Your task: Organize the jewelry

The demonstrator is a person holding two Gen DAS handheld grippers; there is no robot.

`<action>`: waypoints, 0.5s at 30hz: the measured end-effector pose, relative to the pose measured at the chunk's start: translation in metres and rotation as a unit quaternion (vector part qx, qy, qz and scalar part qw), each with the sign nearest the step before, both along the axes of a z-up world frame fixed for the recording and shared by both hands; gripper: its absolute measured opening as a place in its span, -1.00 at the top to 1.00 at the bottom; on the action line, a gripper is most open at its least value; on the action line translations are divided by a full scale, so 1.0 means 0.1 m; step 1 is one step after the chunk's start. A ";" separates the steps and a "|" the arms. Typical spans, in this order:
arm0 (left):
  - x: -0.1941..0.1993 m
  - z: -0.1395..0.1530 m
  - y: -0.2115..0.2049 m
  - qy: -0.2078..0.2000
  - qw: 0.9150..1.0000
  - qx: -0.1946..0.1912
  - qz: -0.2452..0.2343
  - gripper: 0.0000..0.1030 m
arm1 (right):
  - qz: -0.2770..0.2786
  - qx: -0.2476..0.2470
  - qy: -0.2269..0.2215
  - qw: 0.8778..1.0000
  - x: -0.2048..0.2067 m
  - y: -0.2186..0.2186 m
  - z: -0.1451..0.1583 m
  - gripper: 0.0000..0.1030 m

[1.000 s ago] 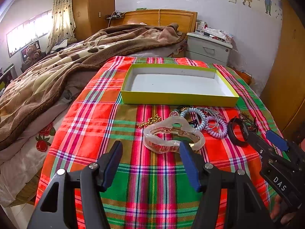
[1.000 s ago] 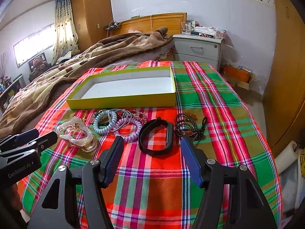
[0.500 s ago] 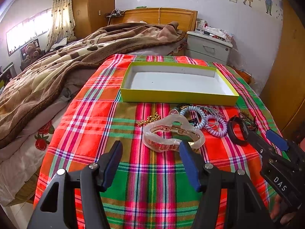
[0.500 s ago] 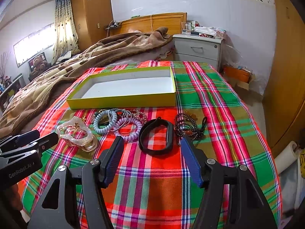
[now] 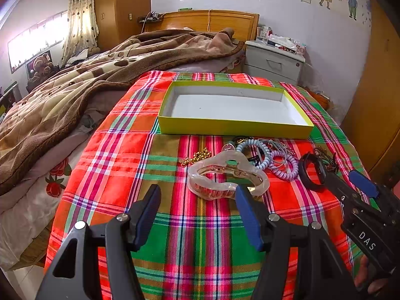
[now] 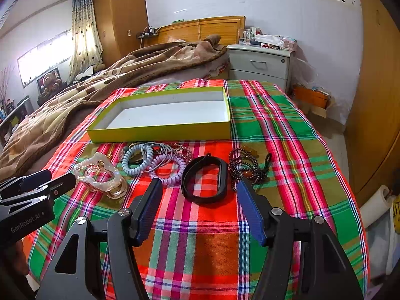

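A yellow-green box (image 5: 232,126) with a white, bare inside sits on the plaid cloth; it also shows in the right wrist view (image 6: 160,131). In front of it lie a clear hair claw (image 5: 226,176) (image 6: 100,175), a gold chain (image 5: 196,156), blue (image 6: 136,160) and purple (image 6: 166,168) coil bands, a black band (image 6: 205,180) and a dark bead bracelet (image 6: 246,166). My left gripper (image 5: 197,200) is open just short of the hair claw. My right gripper (image 6: 197,195) is open just short of the black band.
The plaid cloth (image 6: 275,125) covers a small table. A bed with a brown blanket (image 5: 75,87) lies left. A white nightstand (image 6: 260,62) stands behind. A wooden wardrobe (image 6: 375,100) is at the right.
My left gripper has drawn back slightly and tilted a little; the scene sits lower in its view. My right gripper has not moved.
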State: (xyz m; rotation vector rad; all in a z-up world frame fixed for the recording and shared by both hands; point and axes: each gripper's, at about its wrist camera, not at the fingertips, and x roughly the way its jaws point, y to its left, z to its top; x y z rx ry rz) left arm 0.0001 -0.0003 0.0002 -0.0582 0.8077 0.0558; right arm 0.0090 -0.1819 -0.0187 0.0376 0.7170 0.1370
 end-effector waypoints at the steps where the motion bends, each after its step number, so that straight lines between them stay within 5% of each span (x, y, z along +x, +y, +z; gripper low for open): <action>1: -0.01 0.00 0.00 -0.001 1.000 0.000 0.000 -0.23 | 0.000 0.000 0.000 1.000 0.00 0.00 0.00 -0.22; 15: 0.02 0.00 0.01 0.002 1.000 0.000 -0.002 -0.23 | -0.001 0.000 0.001 1.000 0.01 -0.01 0.00 -0.22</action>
